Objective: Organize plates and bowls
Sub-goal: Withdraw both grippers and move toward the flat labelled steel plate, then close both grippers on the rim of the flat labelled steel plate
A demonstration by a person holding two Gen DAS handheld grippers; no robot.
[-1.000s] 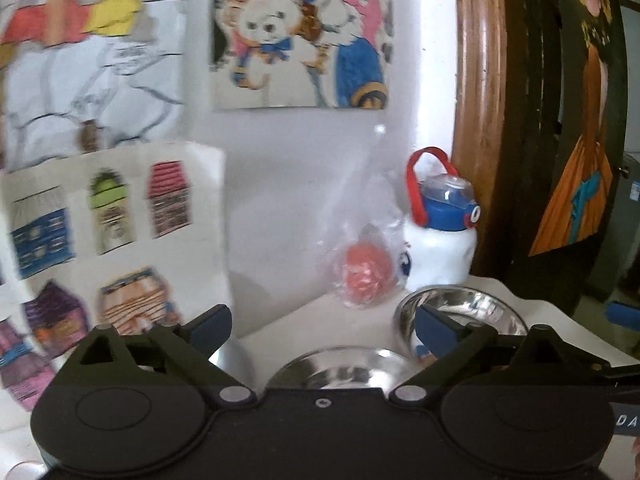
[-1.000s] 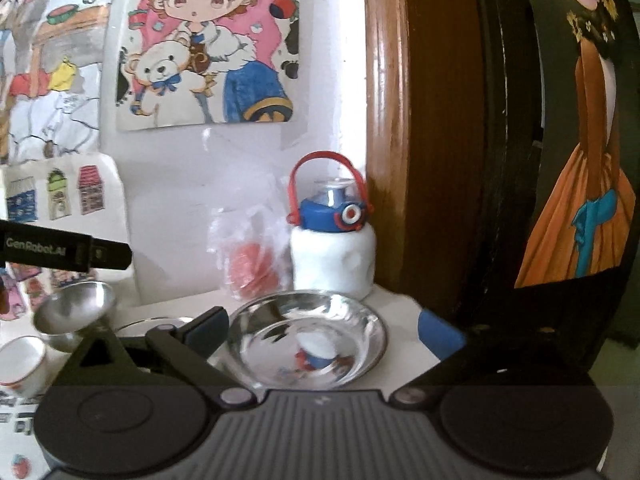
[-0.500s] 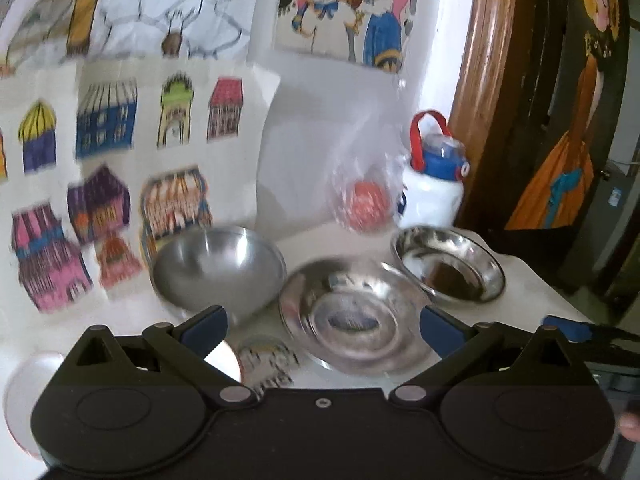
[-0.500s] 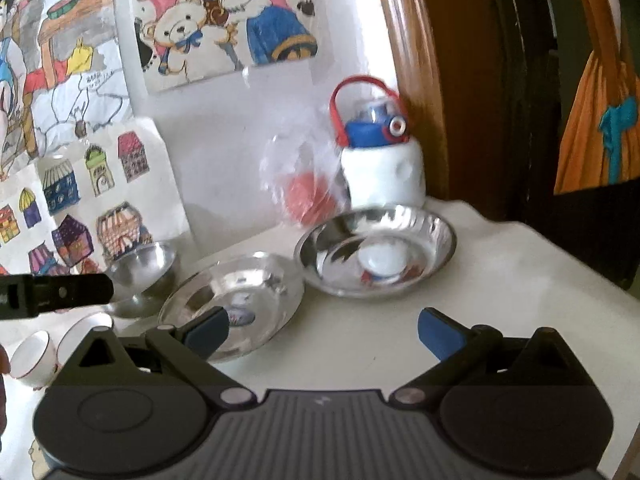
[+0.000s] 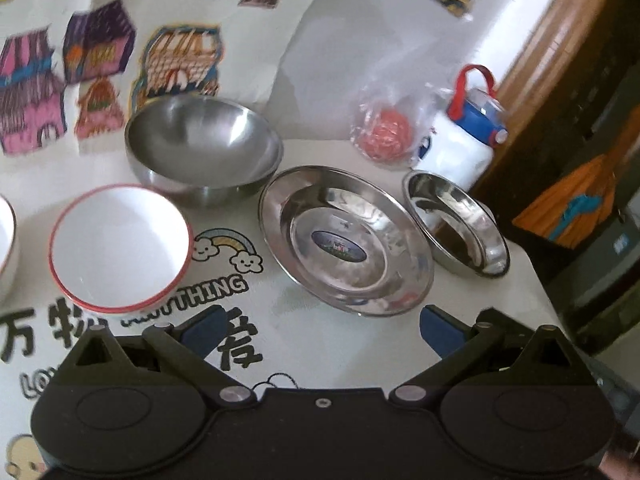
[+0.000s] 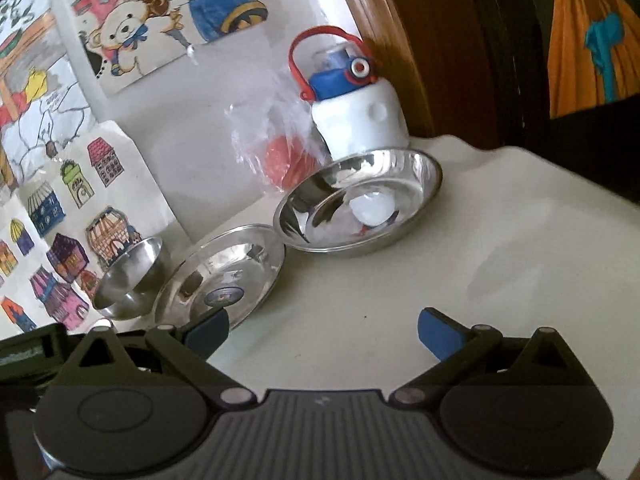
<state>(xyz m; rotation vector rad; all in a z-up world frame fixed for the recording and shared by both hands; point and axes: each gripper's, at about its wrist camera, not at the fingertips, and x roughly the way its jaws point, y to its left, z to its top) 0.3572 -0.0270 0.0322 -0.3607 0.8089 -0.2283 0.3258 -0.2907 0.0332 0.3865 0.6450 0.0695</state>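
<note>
On the white table, the left wrist view shows a steel bowl [image 5: 202, 148] at the back, a white bowl with a red rim [image 5: 120, 246] in front of it, a flat steel plate [image 5: 346, 240] in the middle and a deeper steel plate [image 5: 456, 228] to the right. My left gripper [image 5: 320, 330] hovers open just short of the flat plate, holding nothing. In the right wrist view the deeper plate [image 6: 360, 200], the flat plate [image 6: 222, 276] and the steel bowl [image 6: 130, 280] line up leftward. My right gripper [image 6: 320, 330] is open over bare table.
A white bottle with a blue lid and red handle [image 5: 464, 140] and a plastic bag holding something red [image 5: 386, 130] stand against the wall behind the plates. Another white bowl [image 5: 6, 240] shows at the far left. The table's right edge [image 5: 536, 280] drops off near a dark door.
Both grippers have tilted down from the wall toward the table. The bowls and plates have come fully into view. Neither gripper has opened, shut or touched anything.
</note>
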